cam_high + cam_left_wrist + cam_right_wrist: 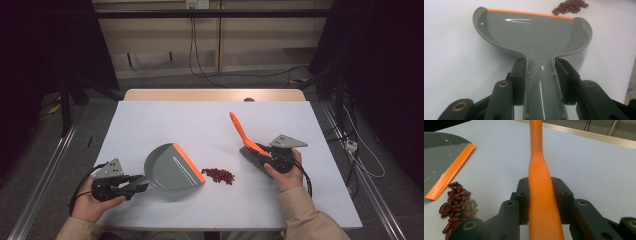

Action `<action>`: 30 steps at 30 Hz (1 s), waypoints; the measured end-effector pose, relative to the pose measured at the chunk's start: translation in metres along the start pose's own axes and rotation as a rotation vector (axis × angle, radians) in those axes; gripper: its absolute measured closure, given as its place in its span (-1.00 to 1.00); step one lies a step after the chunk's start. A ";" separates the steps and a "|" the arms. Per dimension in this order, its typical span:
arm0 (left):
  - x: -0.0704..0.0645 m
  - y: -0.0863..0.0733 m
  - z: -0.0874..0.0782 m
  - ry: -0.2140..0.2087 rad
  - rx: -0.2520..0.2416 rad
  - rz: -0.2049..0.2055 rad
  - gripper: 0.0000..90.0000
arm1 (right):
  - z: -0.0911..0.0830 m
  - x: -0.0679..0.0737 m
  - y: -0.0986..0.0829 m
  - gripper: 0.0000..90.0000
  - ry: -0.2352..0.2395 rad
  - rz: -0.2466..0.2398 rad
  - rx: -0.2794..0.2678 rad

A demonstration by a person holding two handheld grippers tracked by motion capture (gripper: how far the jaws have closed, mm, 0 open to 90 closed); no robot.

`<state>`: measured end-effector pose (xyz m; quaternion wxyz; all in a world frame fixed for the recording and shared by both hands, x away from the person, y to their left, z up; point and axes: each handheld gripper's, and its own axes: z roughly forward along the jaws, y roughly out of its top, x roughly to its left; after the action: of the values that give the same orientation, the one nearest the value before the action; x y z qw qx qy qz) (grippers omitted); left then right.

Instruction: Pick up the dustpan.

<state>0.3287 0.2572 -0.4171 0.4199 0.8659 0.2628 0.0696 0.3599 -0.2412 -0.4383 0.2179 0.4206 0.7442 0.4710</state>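
A grey dustpan (pixel 170 169) with an orange lip rests on the white table (pixel 165 120); my left gripper (pixel 136 187) is shut on its handle (pixel 541 87). Just past the lip lies a small pile of red beans (pixel 218 175), also seen as beans (pixel 570 6) and beans (pixel 456 206). My right gripper (pixel 272 155) is shut on the orange handle (pixel 541 195) of a hand brush (pixel 245 134), which tilts up and away to the right of the beans. The brush's dark head sits at the gripper, partly hidden by the hand.
The table's wooden far edge (pixel 215 94) lies beyond the white cover. Cables (pixel 200 55) run on the floor behind, and rails flank both sides. Open tabletop spreads across the far half.
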 end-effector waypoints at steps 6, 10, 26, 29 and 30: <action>-0.001 -0.001 0.000 -0.016 -0.006 0.000 0.39 | 0.000 -0.001 0.000 0.55 -0.003 -0.001 0.001; -0.004 -0.001 0.000 -0.056 0.010 0.016 0.39 | 0.000 0.000 0.000 0.55 -0.003 -0.006 0.004; -0.002 -0.004 0.016 -0.113 0.023 0.009 0.37 | -0.011 0.002 0.006 0.55 -0.049 -0.025 0.067; -0.003 -0.004 0.022 -0.112 0.062 0.024 0.27 | -0.013 0.002 0.005 0.57 -0.068 -0.012 0.072; -0.004 -0.005 0.023 -0.115 0.062 0.023 0.26 | -0.014 0.002 0.005 0.57 -0.067 -0.002 0.073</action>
<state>0.3316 0.2413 -0.4351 0.4065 0.8840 0.2303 0.0162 0.3507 -0.2455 -0.4274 0.2279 0.4429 0.7536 0.4289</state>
